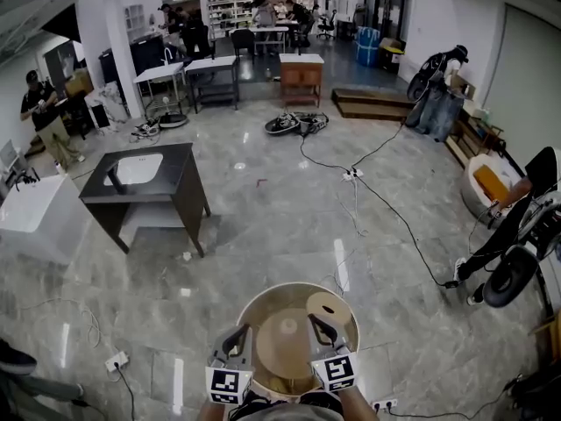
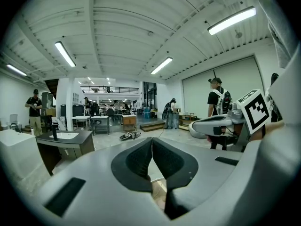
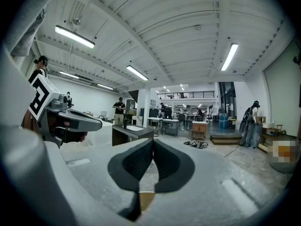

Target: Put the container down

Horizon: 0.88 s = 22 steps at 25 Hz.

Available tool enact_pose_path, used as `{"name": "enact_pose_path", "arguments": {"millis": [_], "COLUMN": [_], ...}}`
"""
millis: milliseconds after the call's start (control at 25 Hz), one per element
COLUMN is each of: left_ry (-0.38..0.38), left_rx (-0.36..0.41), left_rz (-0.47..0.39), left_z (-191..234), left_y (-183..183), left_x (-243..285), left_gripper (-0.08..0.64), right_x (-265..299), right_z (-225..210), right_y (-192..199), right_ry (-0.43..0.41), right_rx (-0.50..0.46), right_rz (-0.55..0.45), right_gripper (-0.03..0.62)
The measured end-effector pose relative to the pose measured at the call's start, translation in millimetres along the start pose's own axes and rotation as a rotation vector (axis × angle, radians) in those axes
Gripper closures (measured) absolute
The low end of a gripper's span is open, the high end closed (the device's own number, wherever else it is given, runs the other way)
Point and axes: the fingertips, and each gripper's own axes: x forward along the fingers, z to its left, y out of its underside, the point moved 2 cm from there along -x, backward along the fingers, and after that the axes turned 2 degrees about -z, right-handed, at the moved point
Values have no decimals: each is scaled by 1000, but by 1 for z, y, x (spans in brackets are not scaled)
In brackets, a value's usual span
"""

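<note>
Above the floor (image 1: 263, 235), the container (image 1: 298, 286) was pinched at its rim by the left gripper (image 1: 238, 336) and the right gripper (image 1: 323, 327). It was best lowered level and released only once seated.

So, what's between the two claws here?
The round tan container sits between the left claw and right claw, seen in the head view.

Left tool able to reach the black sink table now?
Probably not: the left tool is shut on the round tan container, and the black sink table stands well away across the floor.
</note>
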Motion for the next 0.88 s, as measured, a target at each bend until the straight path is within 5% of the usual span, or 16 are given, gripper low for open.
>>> {"name": "enact_pose_path", "arguments": {"millis": [880], "left_ry": [37], "left_rx": [-4], "left_rz": [-13], "left_z": [-12], "left_y": [2], "left_x": [-14], "left_gripper": [540], "right_x": [-22], "right_z": [9], "right_y": [-1], "right_ry": [24], "right_rx": [3], "right_rz": [-1], "right_gripper": [592]}}
